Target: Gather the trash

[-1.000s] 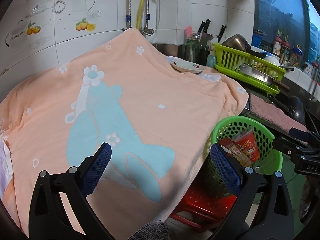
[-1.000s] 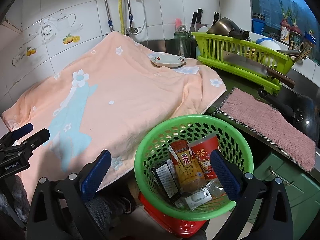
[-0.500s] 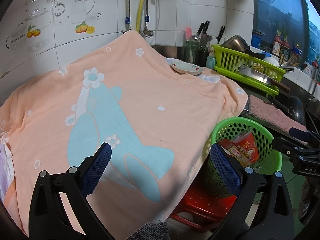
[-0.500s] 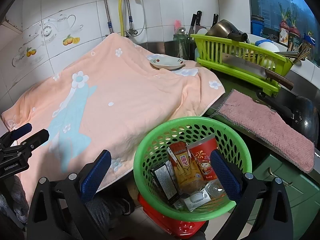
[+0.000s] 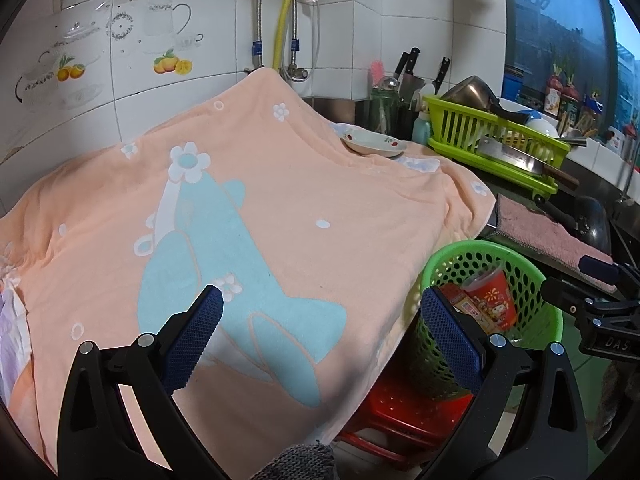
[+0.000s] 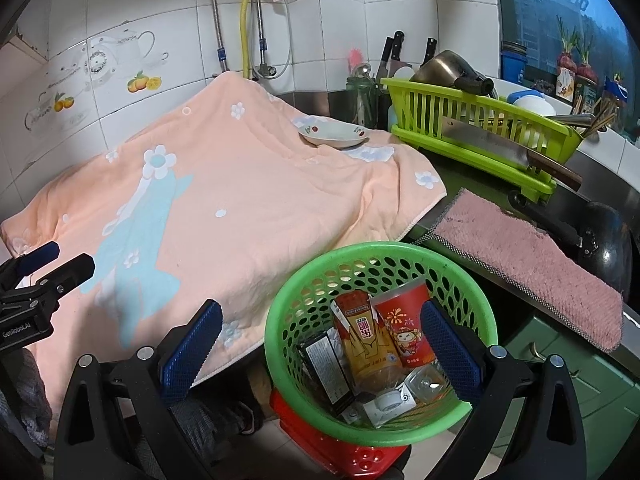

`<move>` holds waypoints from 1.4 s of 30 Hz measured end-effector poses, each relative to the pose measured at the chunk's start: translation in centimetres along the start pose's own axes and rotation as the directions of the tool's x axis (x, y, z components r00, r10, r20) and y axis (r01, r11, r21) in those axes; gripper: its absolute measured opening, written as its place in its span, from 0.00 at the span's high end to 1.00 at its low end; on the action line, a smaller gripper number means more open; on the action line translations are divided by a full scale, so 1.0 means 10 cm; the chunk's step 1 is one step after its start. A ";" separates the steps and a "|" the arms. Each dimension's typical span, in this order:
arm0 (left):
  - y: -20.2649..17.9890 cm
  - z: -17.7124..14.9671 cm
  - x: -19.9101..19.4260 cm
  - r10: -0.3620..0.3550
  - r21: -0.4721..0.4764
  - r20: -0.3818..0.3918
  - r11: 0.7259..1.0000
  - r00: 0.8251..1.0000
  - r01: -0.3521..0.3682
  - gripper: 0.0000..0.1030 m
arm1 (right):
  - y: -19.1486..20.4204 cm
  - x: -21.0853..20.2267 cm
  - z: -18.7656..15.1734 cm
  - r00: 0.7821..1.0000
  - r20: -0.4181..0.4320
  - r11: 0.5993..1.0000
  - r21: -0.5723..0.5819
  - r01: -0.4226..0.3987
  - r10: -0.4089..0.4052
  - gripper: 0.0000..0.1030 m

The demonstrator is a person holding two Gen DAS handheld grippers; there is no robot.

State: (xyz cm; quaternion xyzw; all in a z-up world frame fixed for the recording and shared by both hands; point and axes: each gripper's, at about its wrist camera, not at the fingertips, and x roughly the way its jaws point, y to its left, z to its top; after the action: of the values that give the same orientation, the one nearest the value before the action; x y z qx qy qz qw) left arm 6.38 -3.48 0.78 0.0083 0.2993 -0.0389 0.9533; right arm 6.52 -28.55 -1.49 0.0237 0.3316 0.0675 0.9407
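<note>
A green mesh basket (image 6: 320, 264) stands on a red stool (image 6: 344, 454) below the counter edge; it also shows in the left wrist view (image 5: 472, 252). It holds a red paper cup (image 6: 404, 328), an orange drink carton (image 6: 358, 340), a black packet (image 6: 324, 364) and small white pieces. My right gripper (image 6: 320, 344) is open and empty, just above and in front of the basket. My left gripper (image 5: 322, 332) is open and empty over the peach towel (image 5: 260, 220), left of the basket.
A white dish (image 6: 334, 134) lies at the towel's far edge. A lime dish rack (image 6: 476, 128) with a cleaver and pot stands at the back right. A pink cloth (image 6: 532, 264) lies on the counter by a black pan (image 6: 608, 236). Tiled wall behind.
Both grippers have stayed open and empty. The views have shifted only slightly; the basket sits a little lower and closer in the right wrist view.
</note>
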 end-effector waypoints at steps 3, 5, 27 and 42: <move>-0.01 -0.01 -0.01 0.000 0.001 0.005 1.000 1.000 0.000 0.05 | 0.01 0.00 0.00 1.000 0.002 1.000 -0.003 0.006 -0.006 0.07; 0.00 -0.01 -0.01 0.001 0.000 0.006 1.000 1.000 -0.001 0.05 | 0.00 -0.01 -0.01 1.000 0.005 1.000 -0.004 0.009 -0.009 0.07; 0.02 0.00 -0.07 0.020 -0.017 0.038 1.000 0.999 -0.019 0.05 | 0.02 -0.05 -0.01 0.999 0.035 0.999 -0.012 0.034 -0.033 0.07; 0.01 -0.01 -0.10 0.030 -0.019 0.046 0.999 0.998 -0.029 0.05 | 0.01 -0.06 0.00 0.999 0.041 0.999 -0.013 0.032 -0.032 0.07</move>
State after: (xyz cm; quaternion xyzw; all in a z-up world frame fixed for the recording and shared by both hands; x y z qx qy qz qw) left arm 5.54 -3.33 1.28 0.0030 0.2771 -0.0224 0.9606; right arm 6.03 -28.53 -1.08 0.0134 0.3124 0.0541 0.9483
